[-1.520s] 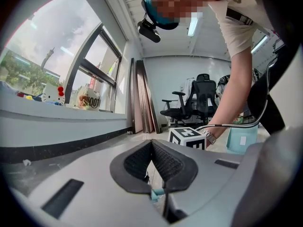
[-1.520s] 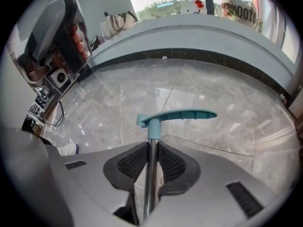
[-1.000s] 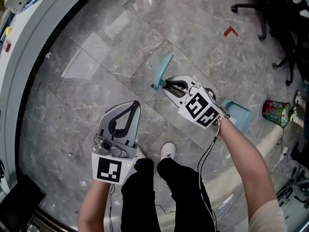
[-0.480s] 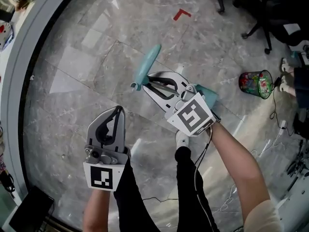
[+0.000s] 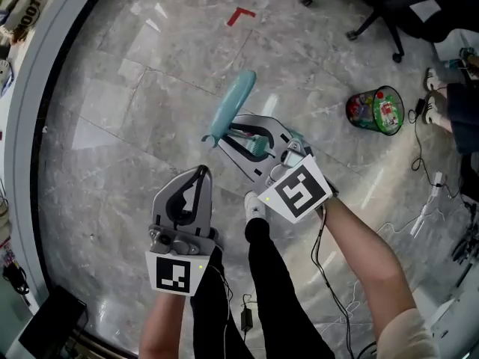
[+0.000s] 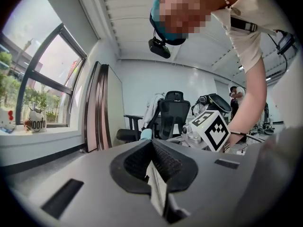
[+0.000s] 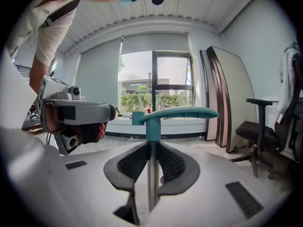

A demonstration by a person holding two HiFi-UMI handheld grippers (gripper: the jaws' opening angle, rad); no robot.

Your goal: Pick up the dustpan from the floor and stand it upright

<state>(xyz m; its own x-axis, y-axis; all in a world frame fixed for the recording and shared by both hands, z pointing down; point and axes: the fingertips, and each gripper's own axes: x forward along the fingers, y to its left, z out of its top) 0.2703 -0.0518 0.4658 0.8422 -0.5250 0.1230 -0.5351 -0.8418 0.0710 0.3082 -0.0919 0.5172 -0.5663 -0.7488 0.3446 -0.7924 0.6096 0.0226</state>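
Observation:
My right gripper [image 5: 233, 131] is shut on the stem of the teal dustpan [image 5: 230, 103] and holds it off the grey floor. The long handle sticks out past the jaw tips; the pan is mostly hidden under the gripper and its marker cube. In the right gripper view the dustpan [image 7: 176, 113] shows its handle lying level across the top, with the stem pinched in my right gripper [image 7: 152, 148]. My left gripper [image 5: 200, 173] hangs to the left of it, shut with nothing held. The left gripper view shows the left gripper [image 6: 152, 144] with its pads pressed together.
A green waste bin [image 5: 376, 111] with colourful contents stands on the floor at the right. Office chair bases [image 5: 374, 22] are at the top right, cables [image 5: 426, 193] trail at the right. A red tape mark [image 5: 241, 15] lies ahead. A curved window sill [image 5: 41, 81] runs along the left.
Both grippers have risen, and the right one has carried the dustpan up with it. The pan, seen beside the right wrist before, is now tucked under the gripper.

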